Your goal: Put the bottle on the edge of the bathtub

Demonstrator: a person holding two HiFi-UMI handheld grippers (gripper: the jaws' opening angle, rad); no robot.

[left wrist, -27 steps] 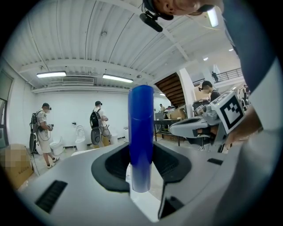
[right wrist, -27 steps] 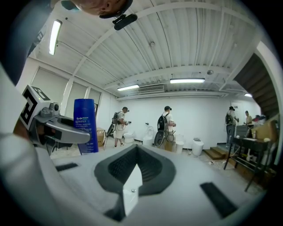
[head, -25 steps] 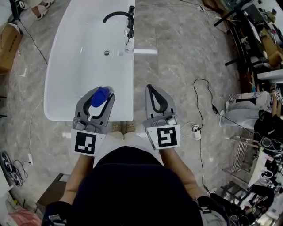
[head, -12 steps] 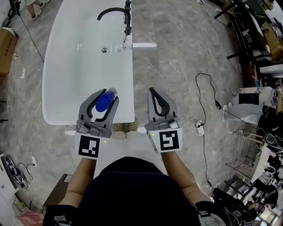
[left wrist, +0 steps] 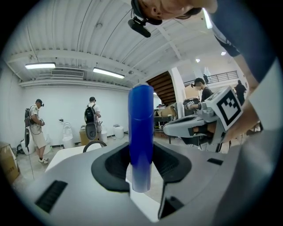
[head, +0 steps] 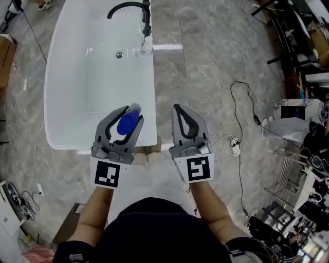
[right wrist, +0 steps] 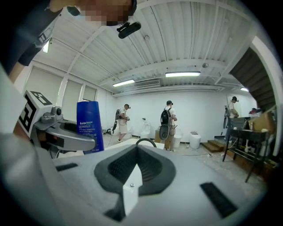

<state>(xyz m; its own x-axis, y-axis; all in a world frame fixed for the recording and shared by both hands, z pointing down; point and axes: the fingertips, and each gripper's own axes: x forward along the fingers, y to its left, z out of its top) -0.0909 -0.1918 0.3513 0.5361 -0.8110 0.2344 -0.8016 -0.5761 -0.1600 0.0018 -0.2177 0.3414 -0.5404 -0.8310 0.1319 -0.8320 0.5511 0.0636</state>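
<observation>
A blue bottle (head: pixel 128 123) stands upright between the jaws of my left gripper (head: pixel 132 114), which is shut on it. In the left gripper view the bottle (left wrist: pixel 141 132) rises straight out of the grey jaws. It hangs over the near right corner of the white bathtub (head: pixel 152 92), close to the rim. My right gripper (head: pixel 178 108) is level with it to the right, over the marble floor, shut and empty. The right gripper view shows the bottle (right wrist: pixel 89 126) and the left gripper (right wrist: pixel 66 134) at its left.
A black faucet (head: pixel 134 9) and a white hand shower (head: pixel 147 46) sit on the tub's far right rim. A black cable with a white plug block (head: pixel 234 146) lies on the floor at right. Racks crowd the right edge; a cardboard box (head: pixel 5 56) is at left. People stand far off.
Both grippers have sunk lower. The left one has carried the bottle a little rightward in the head view, toward the tub's near right corner. Neither gripper's jaws have changed.
</observation>
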